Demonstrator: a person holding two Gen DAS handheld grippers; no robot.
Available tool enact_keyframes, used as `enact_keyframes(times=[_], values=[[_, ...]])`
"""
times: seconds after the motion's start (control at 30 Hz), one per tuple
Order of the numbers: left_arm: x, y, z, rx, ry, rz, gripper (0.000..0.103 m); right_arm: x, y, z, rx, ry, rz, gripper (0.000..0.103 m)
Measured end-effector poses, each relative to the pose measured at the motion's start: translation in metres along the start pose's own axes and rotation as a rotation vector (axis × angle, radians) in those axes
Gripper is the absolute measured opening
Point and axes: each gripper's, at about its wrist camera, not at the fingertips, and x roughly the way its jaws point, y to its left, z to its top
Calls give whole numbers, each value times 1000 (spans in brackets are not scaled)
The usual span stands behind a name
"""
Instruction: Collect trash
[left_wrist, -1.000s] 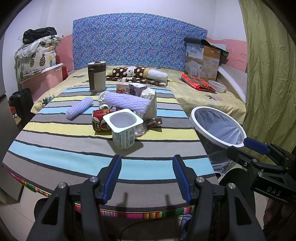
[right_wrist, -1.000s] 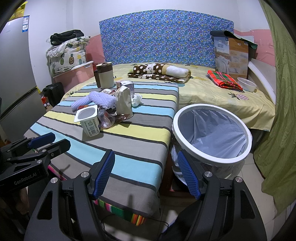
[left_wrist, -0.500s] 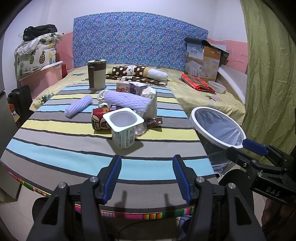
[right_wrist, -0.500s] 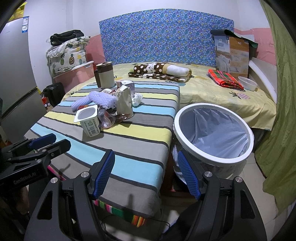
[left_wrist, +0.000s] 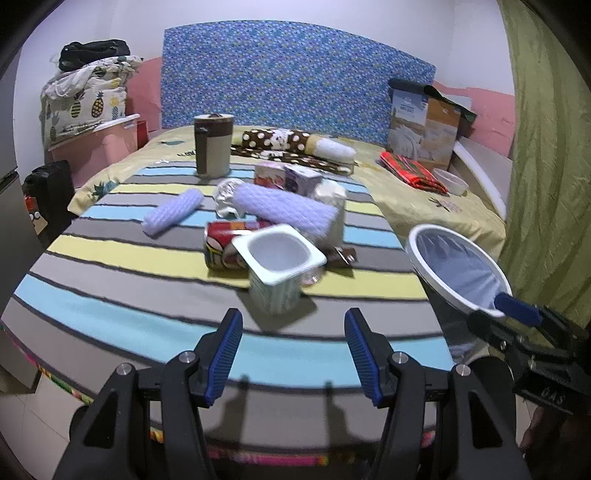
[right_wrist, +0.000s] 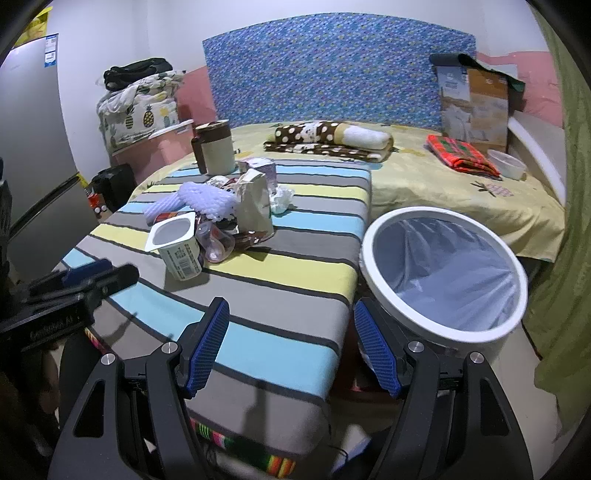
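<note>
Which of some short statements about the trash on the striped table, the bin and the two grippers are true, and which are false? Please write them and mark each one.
1. The white yogurt cup stands upright with its mouth open. True.
2. The left gripper is closed on the yogurt cup. False: its jaws are open and empty, short of the cup.
3. The white bin stands beside the striped table. True.
4. The bin is full of trash. False: only its liner shows inside.
5. The red can lies on its side behind the cup. True.
</note>
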Motion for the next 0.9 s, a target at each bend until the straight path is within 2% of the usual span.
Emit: enact_keyframes(times=[0.33, 0.5, 0.73, 0.8, 0.87, 0.9], values=[[33, 12, 16, -37, 18, -15, 62, 25, 7, 12, -34, 32, 32, 72], [43, 20, 26, -97, 20, -39, 62, 29, 3, 15, -28, 44, 27, 72], [56, 41, 35, -197, 29, -13, 62, 38, -1, 18, -26, 68, 24, 72], [62, 43, 36, -209, 52, -29, 56, 39, -1, 19, -28, 72, 26, 72], [69, 42, 35, -210, 88, -49, 39, 41, 0, 20, -30, 76, 28, 72], [72, 41, 35, -208, 102, -58, 35, 42, -1, 21, -29, 79, 29, 72]])
